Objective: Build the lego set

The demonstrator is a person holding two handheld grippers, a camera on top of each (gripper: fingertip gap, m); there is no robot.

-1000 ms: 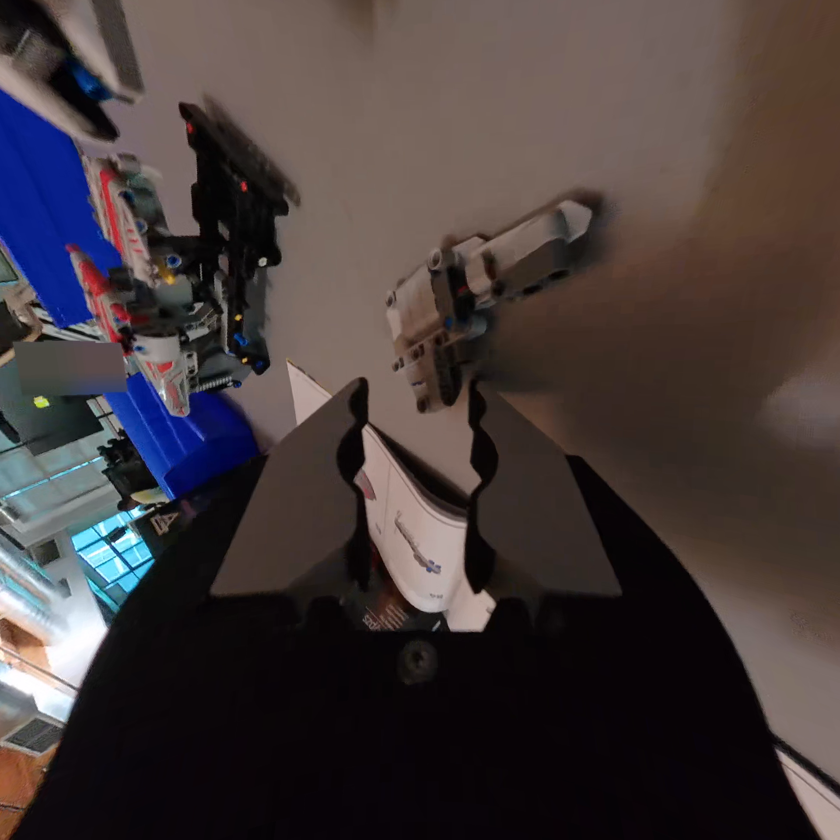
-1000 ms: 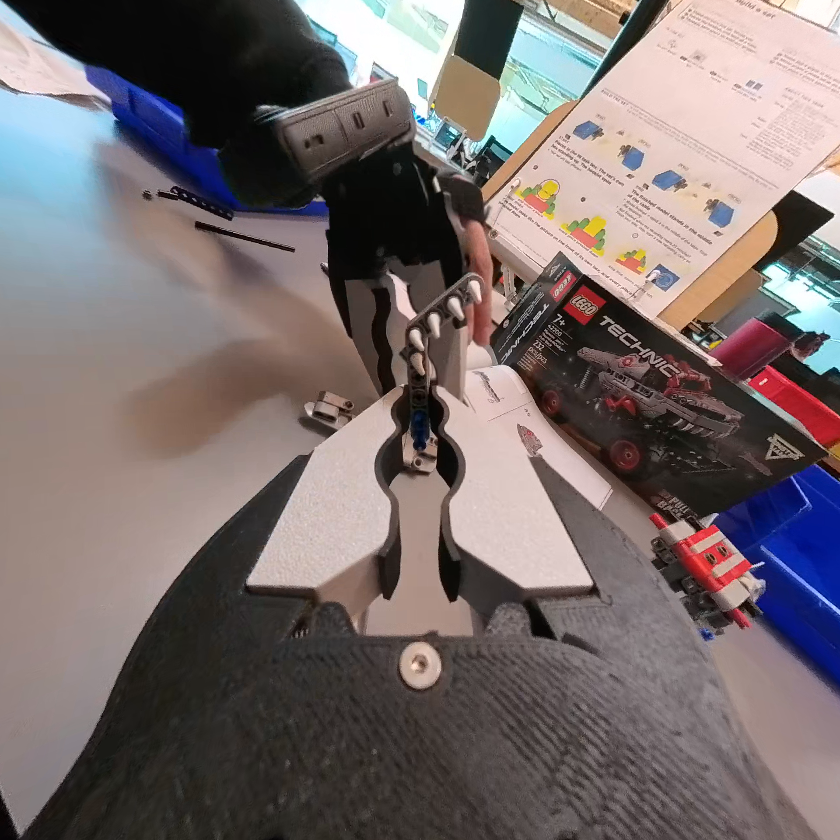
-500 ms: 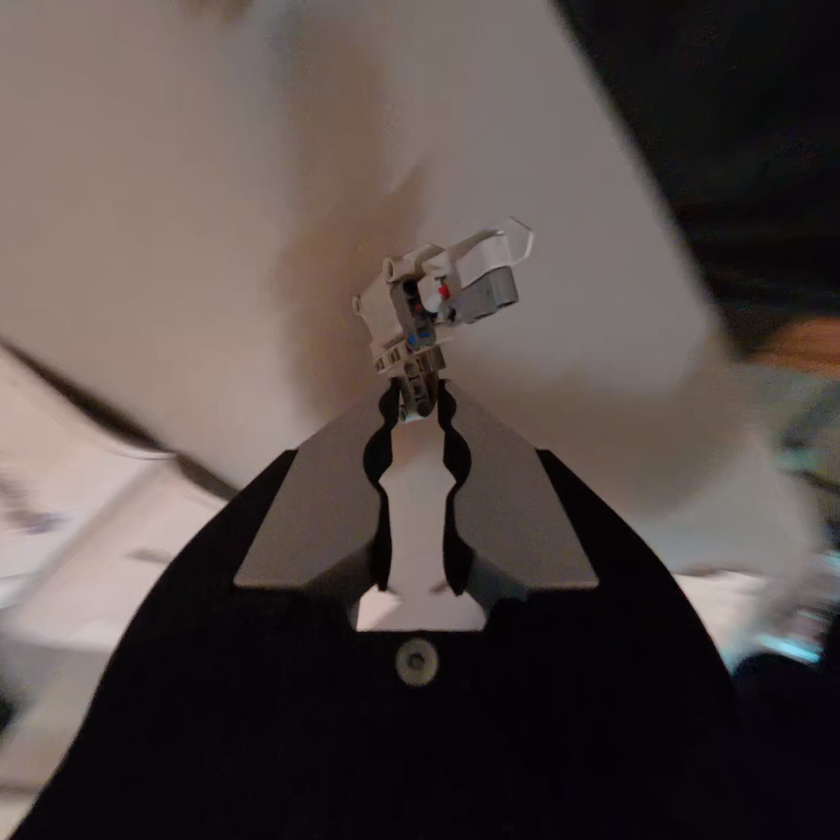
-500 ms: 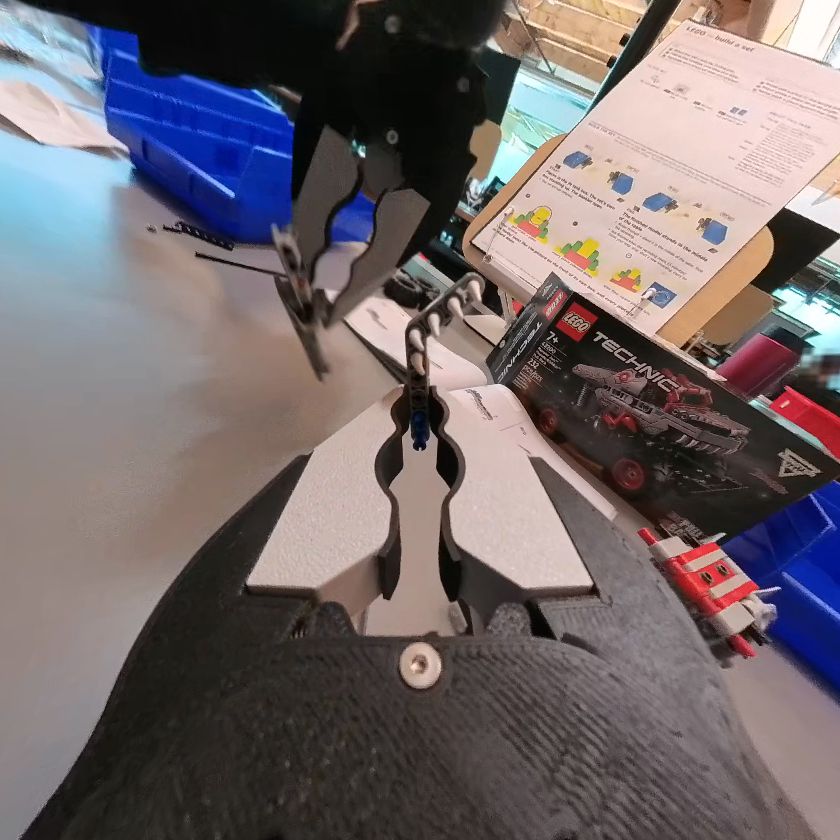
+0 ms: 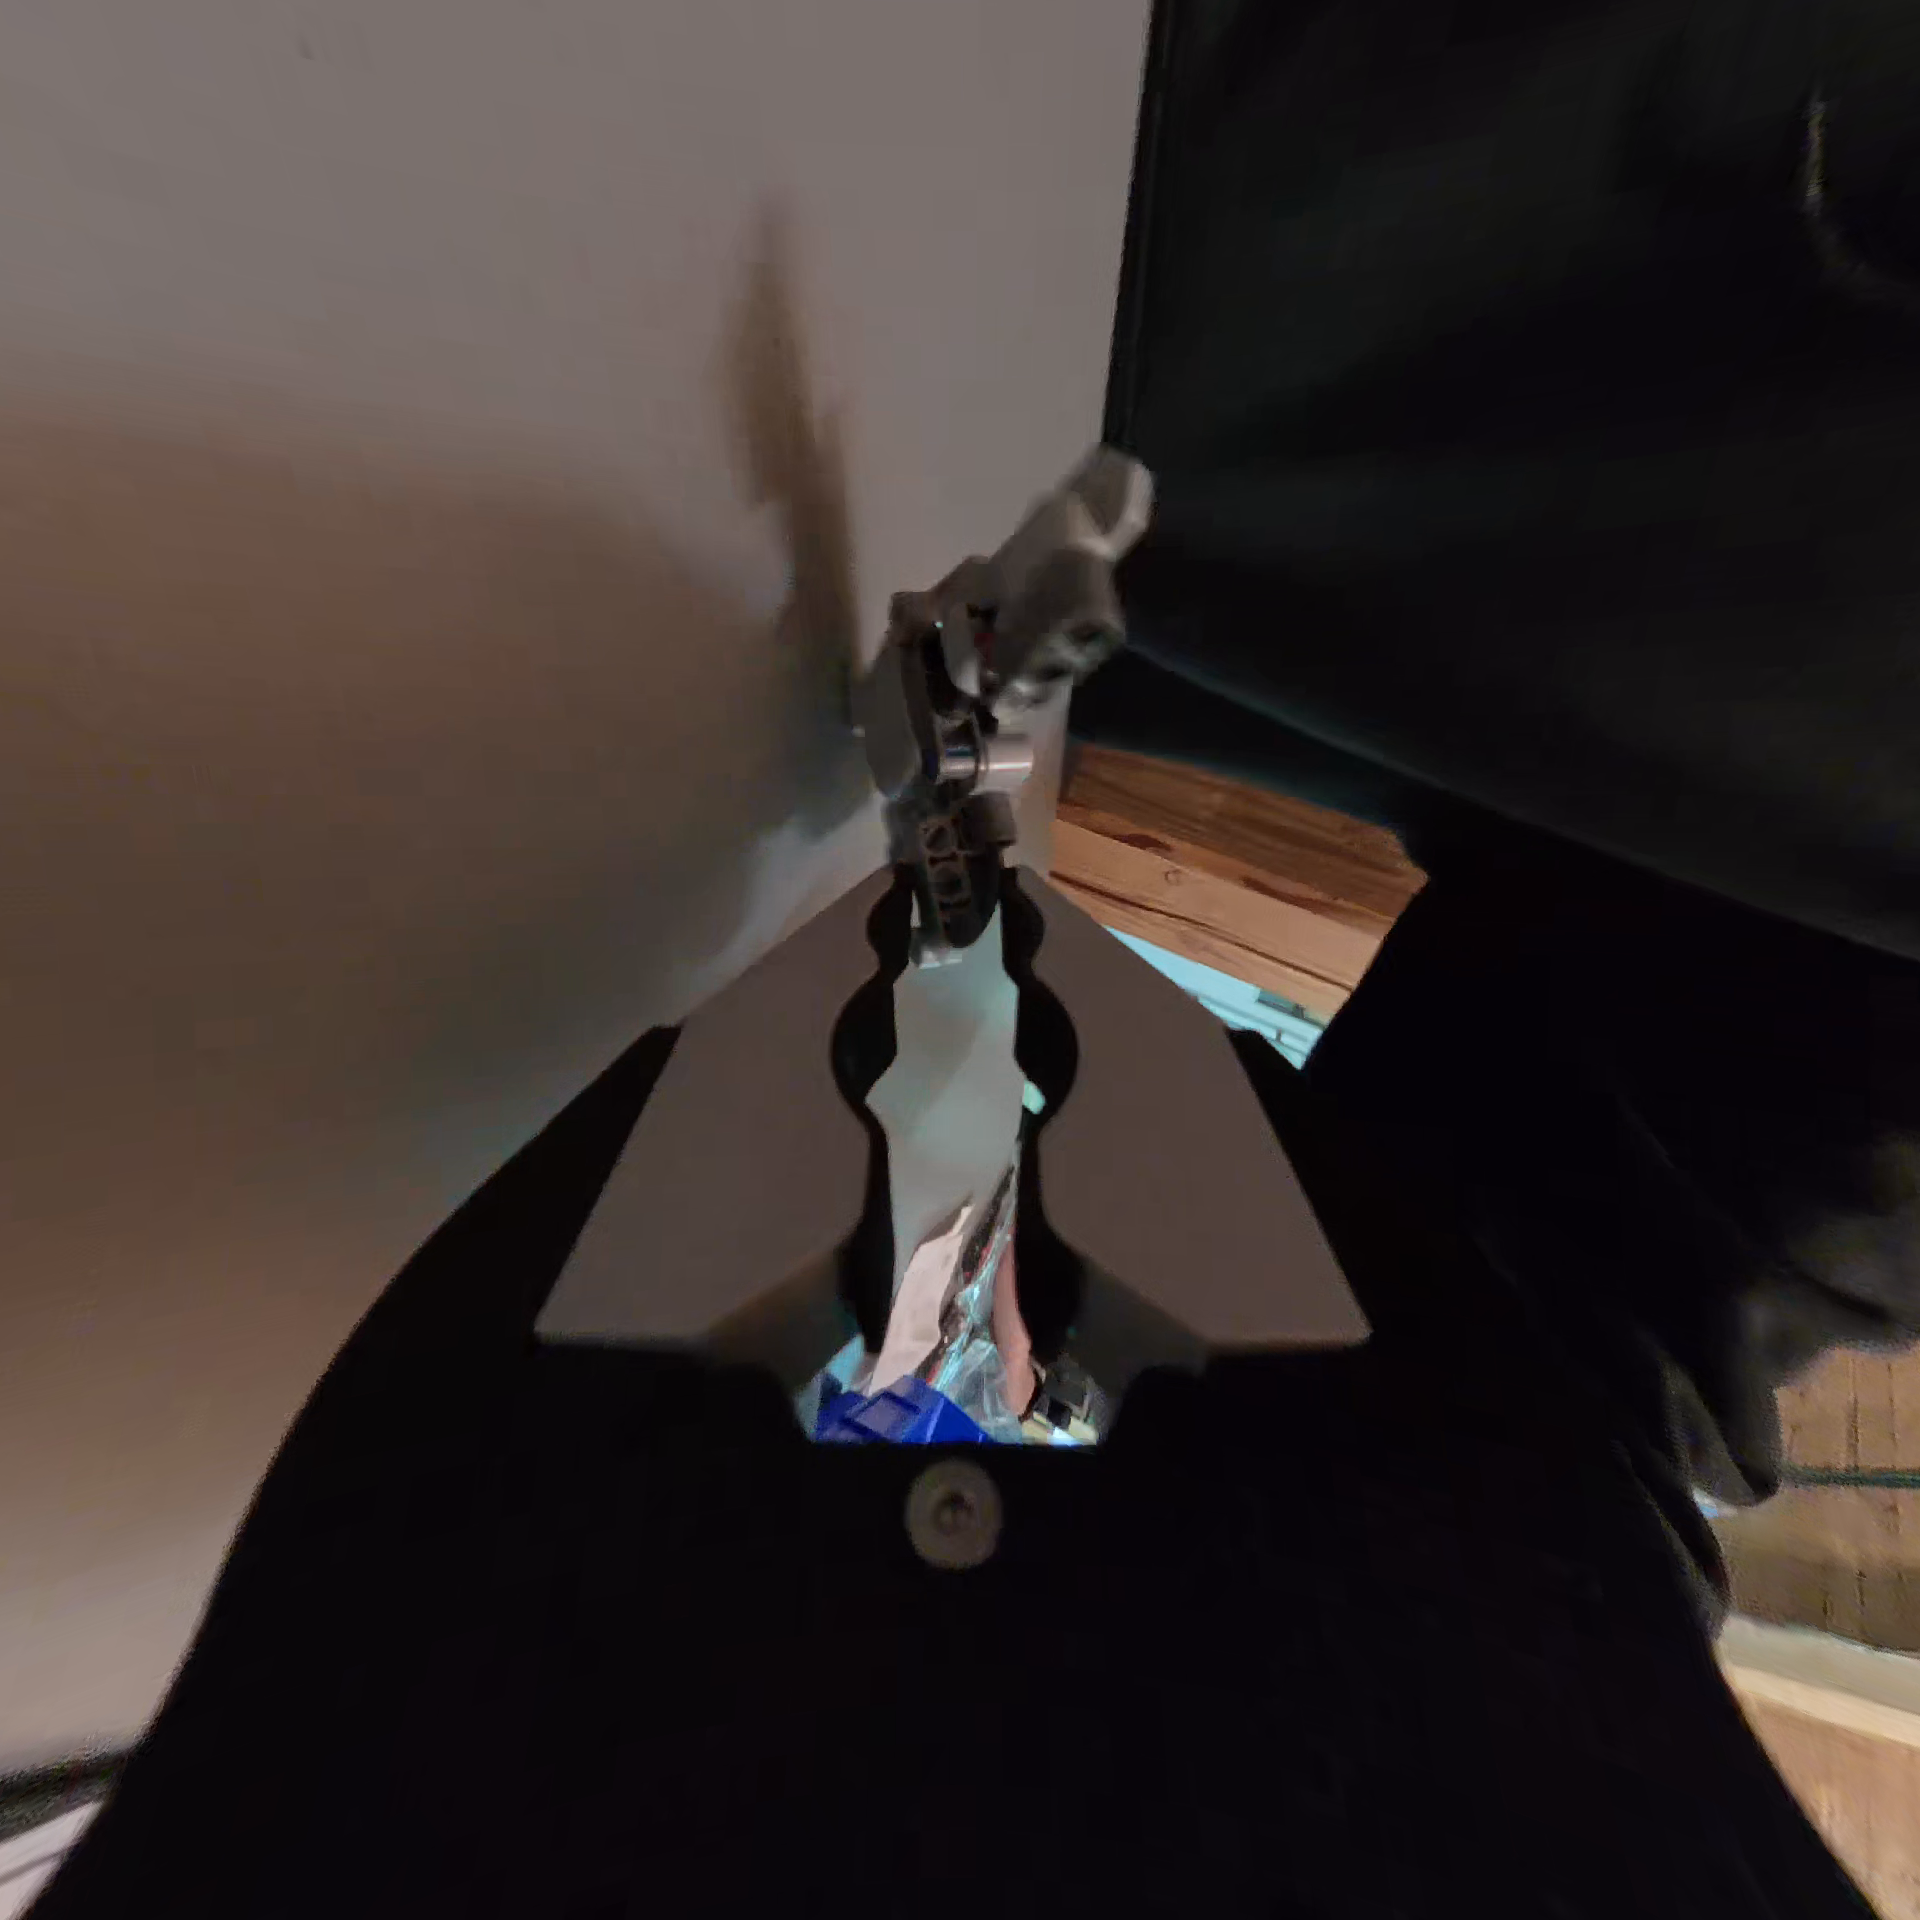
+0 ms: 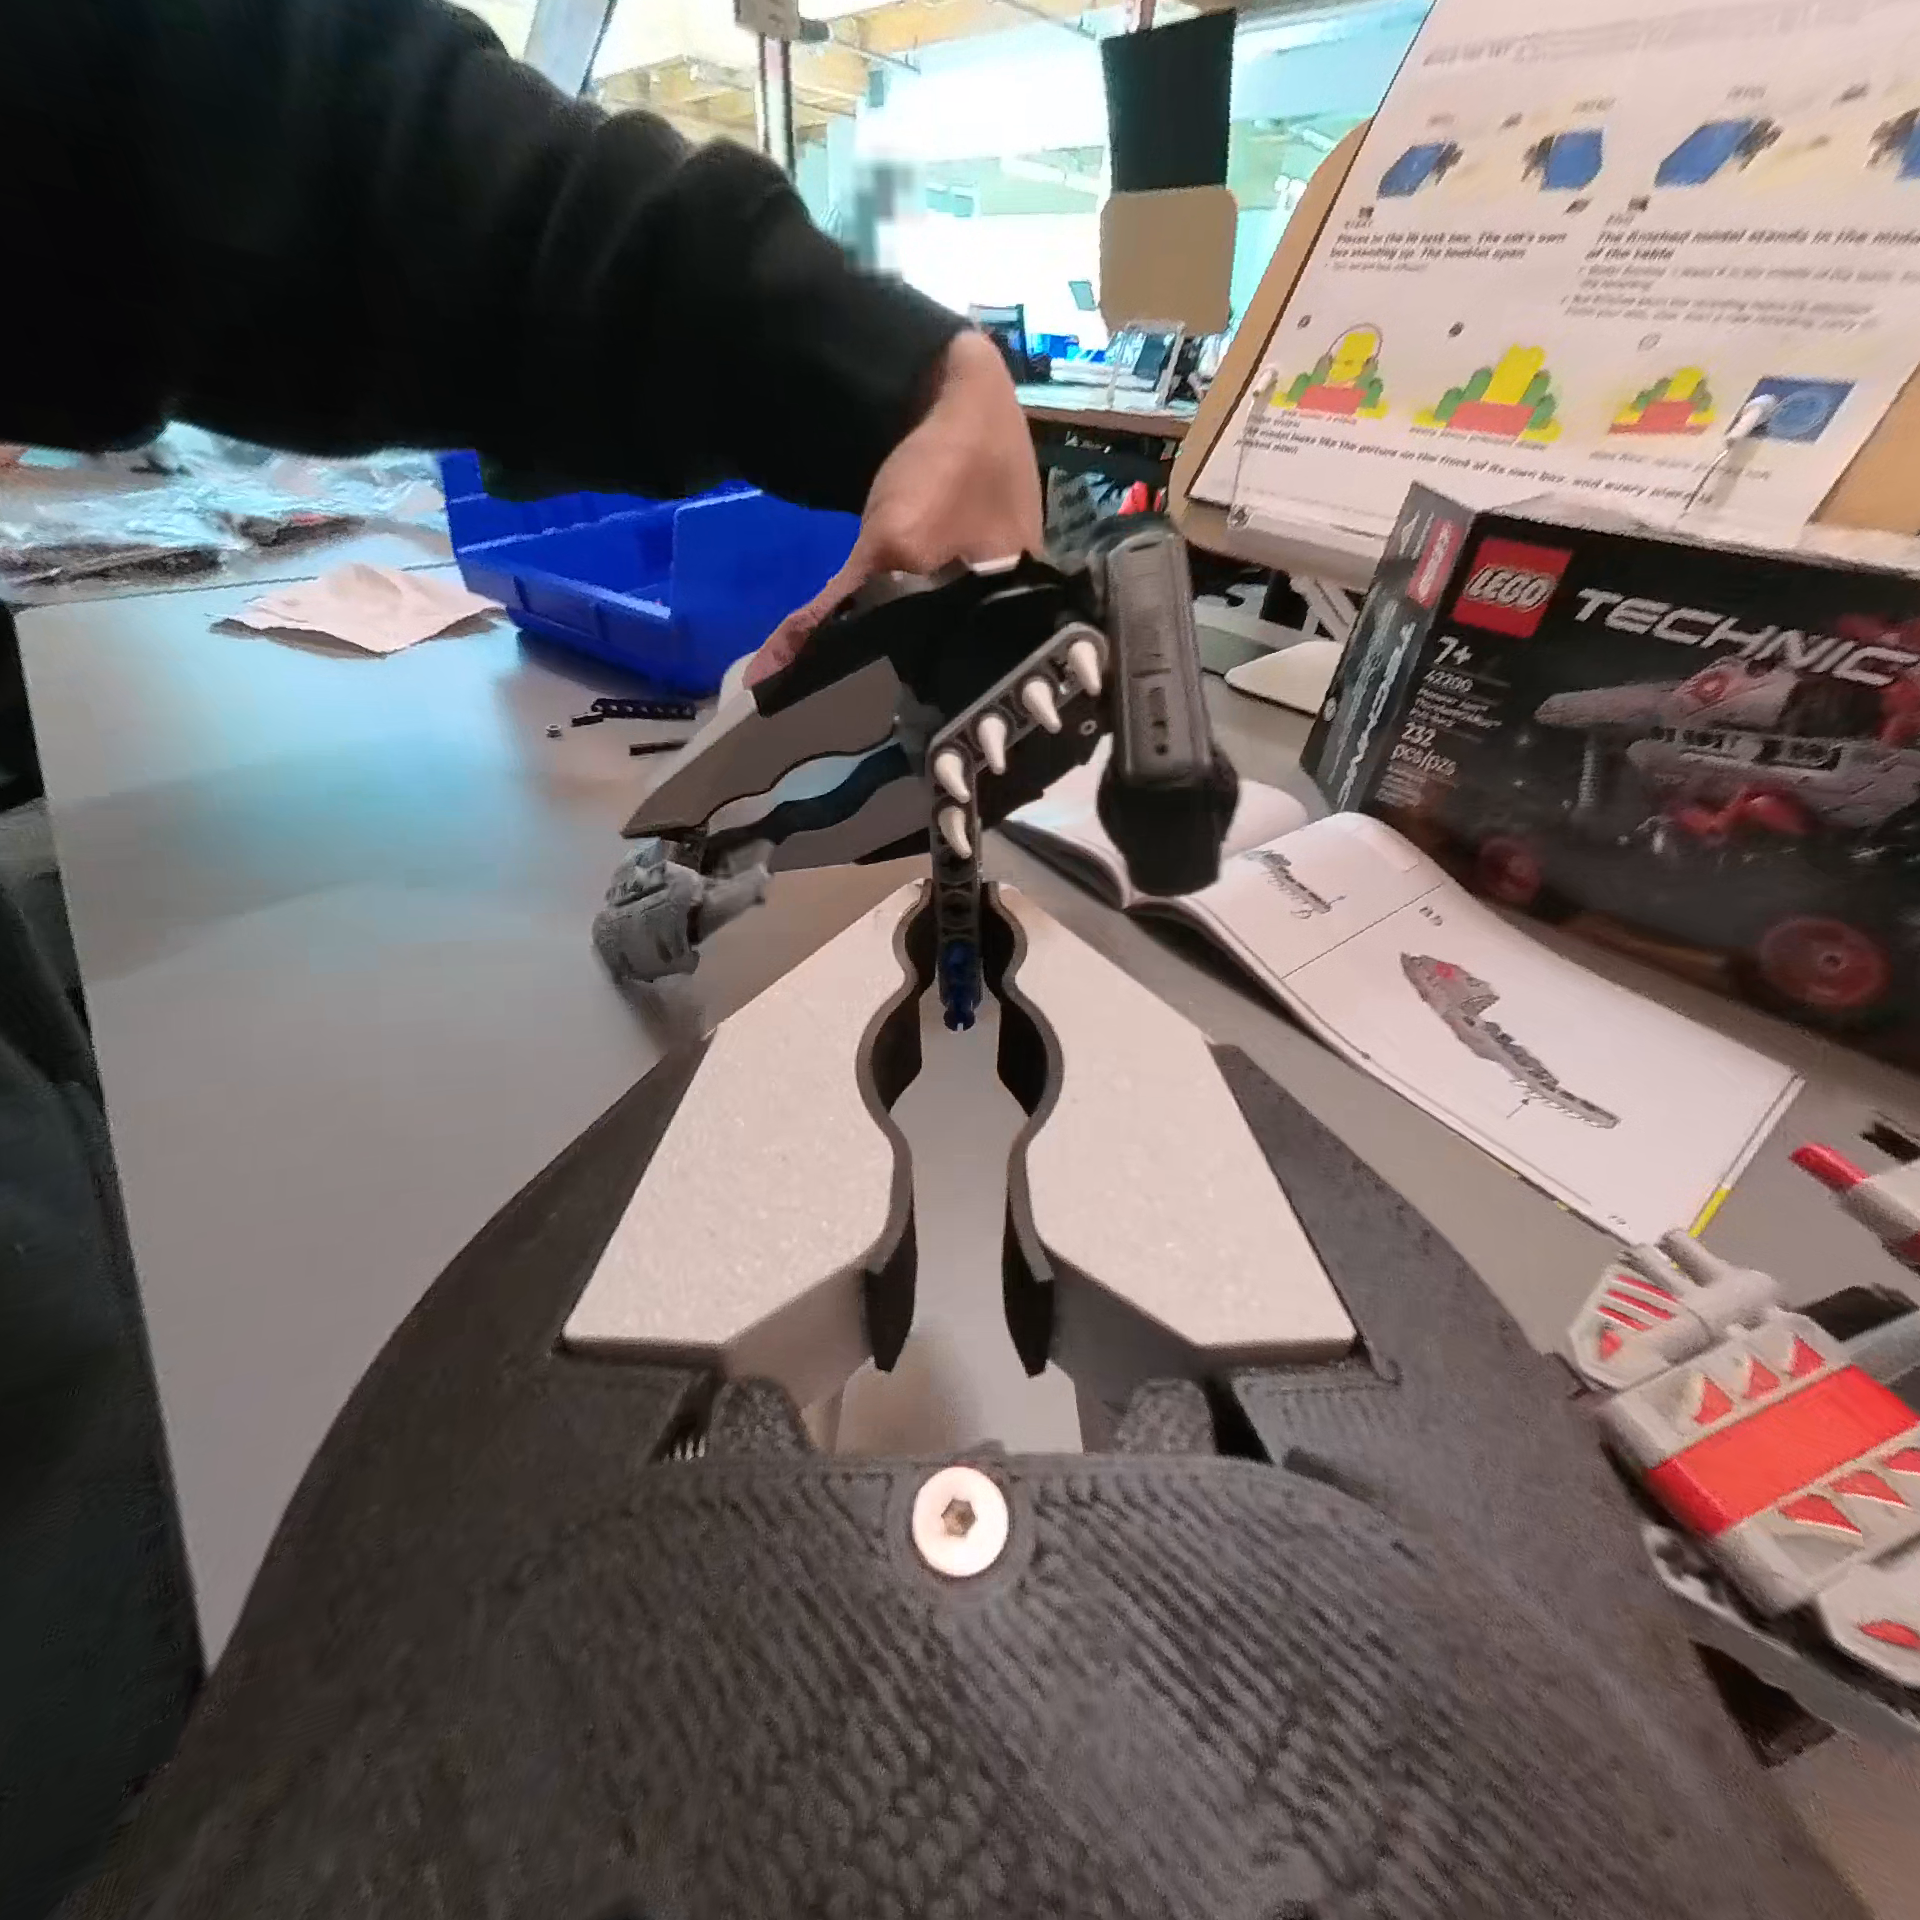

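My left gripper (image 5: 951, 904) is shut on a grey and white lego assembly (image 5: 987, 665), gripping its dark beam end and holding it above the grey table (image 5: 416, 520). In the right wrist view the same left gripper (image 6: 675, 831) shows side-on with that assembly (image 6: 665, 909) hanging at its tips, just over the table. My right gripper (image 6: 961, 914) is shut on a dark angled beam with white teeth (image 6: 1003, 727), which stands upright; a blue pin (image 6: 958, 982) sits at its lower end between the fingers.
An open instruction booklet (image 6: 1455, 997) and the set's box (image 6: 1621, 727) lie to the right. A red, white and grey sub-assembly (image 6: 1766, 1455) sits near right. A blue bin (image 6: 623, 582), loose black beams (image 6: 634, 712) and a person's sleeve (image 6: 416, 260) are behind. My right fingertips sit around 15 cm from my left ones.
My left gripper closed on the grey and white assembly, lifted it off the table and swung it toward the right gripper. The right gripper kept hold of the toothed beam.
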